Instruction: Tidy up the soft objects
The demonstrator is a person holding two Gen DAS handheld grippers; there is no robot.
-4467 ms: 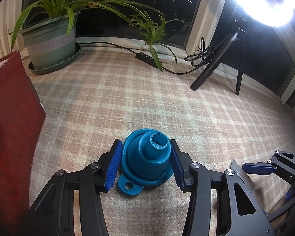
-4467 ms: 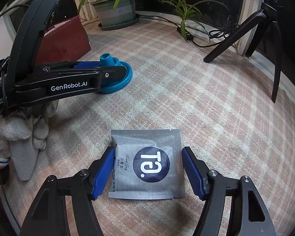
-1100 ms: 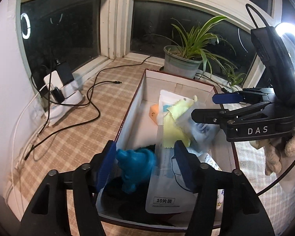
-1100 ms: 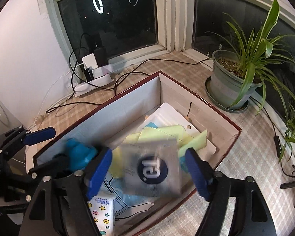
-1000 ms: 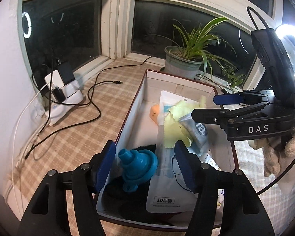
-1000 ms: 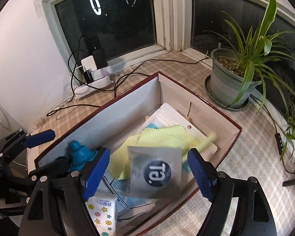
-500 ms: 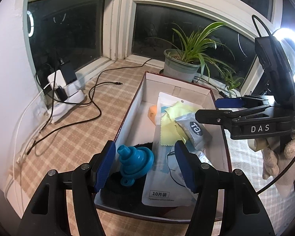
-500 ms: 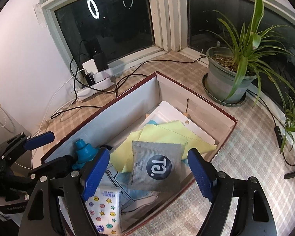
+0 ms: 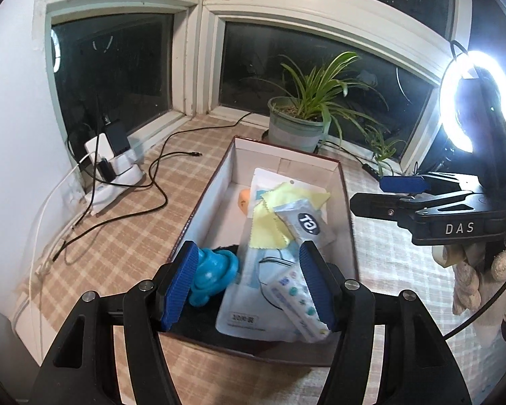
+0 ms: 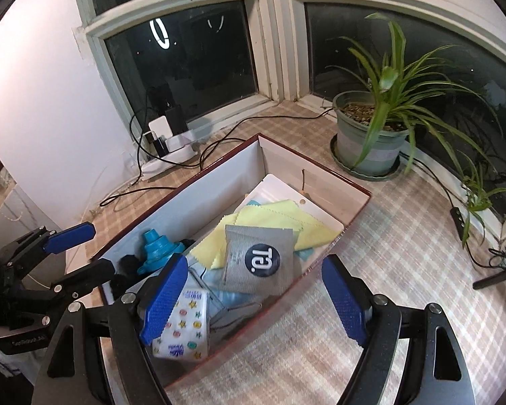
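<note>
Sachet (image 10: 257,260) and funnel (image 9: 214,275) lie inside the box (image 9: 346,202)
Left gripper (image 9: 248,285) and right gripper (image 10: 254,298) hang released above its near rim, over the plaid cloth (image 10: 404,236)

Left gripper (image 9: 248,281): jaws wide apart, empty, raised, tilted down. Right gripper (image 10: 253,295): jaws wide apart, empty, raised, tilted down, right of the left one; gloved hand (image 9: 482,270) behind.

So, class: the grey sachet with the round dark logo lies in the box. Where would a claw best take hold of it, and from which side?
Grip the grey sachet by its two opposite side edges, coming from above. It lies flat and slightly tilted on the yellow cloths, topmost in the box, so its edges are probably free, while the box walls block a sideways approach.
</note>
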